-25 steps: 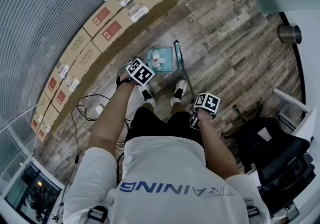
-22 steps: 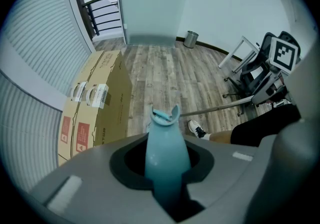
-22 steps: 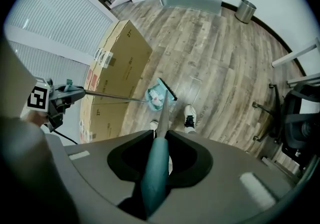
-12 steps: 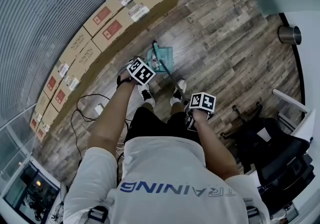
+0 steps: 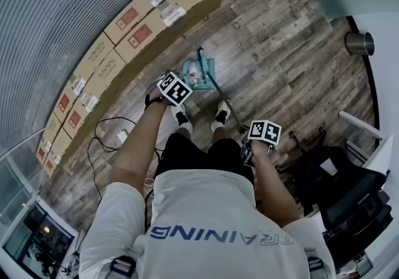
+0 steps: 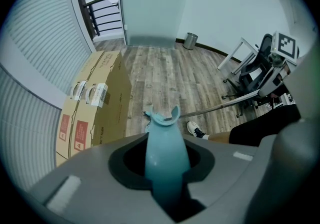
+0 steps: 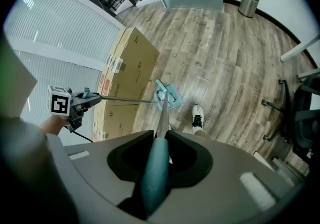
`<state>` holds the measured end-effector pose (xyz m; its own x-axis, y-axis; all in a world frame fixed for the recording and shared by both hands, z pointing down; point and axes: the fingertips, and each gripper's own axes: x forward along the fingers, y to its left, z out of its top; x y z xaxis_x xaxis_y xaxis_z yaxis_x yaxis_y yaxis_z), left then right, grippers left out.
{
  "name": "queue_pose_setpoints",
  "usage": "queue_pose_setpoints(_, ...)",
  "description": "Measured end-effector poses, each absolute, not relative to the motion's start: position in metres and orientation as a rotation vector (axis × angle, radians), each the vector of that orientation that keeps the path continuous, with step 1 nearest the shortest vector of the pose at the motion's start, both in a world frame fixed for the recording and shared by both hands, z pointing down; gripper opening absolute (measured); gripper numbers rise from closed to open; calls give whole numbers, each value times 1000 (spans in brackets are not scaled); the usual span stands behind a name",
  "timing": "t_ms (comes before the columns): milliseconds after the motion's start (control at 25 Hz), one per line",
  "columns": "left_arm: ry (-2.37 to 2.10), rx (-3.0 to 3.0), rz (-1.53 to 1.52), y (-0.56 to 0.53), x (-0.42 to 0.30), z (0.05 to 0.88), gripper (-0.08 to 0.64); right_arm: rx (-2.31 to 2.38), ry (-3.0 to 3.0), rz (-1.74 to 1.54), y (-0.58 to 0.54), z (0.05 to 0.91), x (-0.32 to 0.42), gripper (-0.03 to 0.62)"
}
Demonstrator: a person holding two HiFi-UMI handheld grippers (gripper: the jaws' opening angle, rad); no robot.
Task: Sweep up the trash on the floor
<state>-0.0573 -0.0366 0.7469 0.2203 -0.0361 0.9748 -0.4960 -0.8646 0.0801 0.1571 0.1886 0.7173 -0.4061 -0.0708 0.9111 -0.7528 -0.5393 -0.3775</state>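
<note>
The teal dustpan (image 5: 201, 75) lies on the wood floor in front of the person's shoes, with a white and red scrap of trash (image 5: 194, 74) in it. Its teal handle (image 6: 165, 148) stands between the jaws of my left gripper (image 6: 165, 170), which still hold it while they are opening slightly. My right gripper (image 7: 156, 168) is shut on the broom's teal grip (image 7: 154, 178). The broom's metal shaft (image 5: 224, 98) slants down to the broom head (image 7: 167, 93) at the pan. In the head view, my left gripper (image 5: 174, 89) is above the pan's near side and my right gripper (image 5: 264, 133) is beside the right leg.
Cardboard boxes (image 5: 137, 28) line the ribbed wall on the left. A metal bin (image 5: 361, 42) stands at the far right by a white wall. A black office chair (image 5: 340, 190) and a white table leg (image 5: 361, 125) are to the right. A black cable (image 5: 103, 134) lies on the floor at the left.
The broom head swung from the pan's right side across to the pan's far edge. My right gripper shifted right and back toward the body. My left gripper held still.
</note>
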Motion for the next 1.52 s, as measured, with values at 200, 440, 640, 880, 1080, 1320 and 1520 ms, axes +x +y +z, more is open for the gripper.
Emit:
queue_pose_setpoints(200, -561, 2167, 1531, -42, -54, 733, 232, 1426, -1156, 2020, 192, 709, 172, 107)
queue_pose_setpoints(440, -724, 2283, 1307, -58, -49, 684, 341, 1508, -1207, 1980, 182, 697, 181, 107)
queue_pose_setpoints(640, -904, 2398, 1043, -71, -48, 618, 315, 1558, -1229, 1926, 171, 685, 189, 107)
queue_pose_setpoints(880, -1069, 2485, 677, -69, -47, 527, 280, 1615, -1259, 1864, 157, 668, 195, 107)
queue_pose_setpoints(1080, -1225, 2572, 366, -63, -58, 432, 158, 1652, -1258, 1820, 146, 661, 201, 107)
queue_pose_setpoints(1320, -1345, 2636, 150, -57, -68, 352, 19, 1701, -1230, 1813, 141, 652, 208, 107)
queue_pose_setpoints(1520, -1371, 2659, 74, -57, -65, 325, 2, 1767, -1219, 1760, 127, 637, 214, 107)
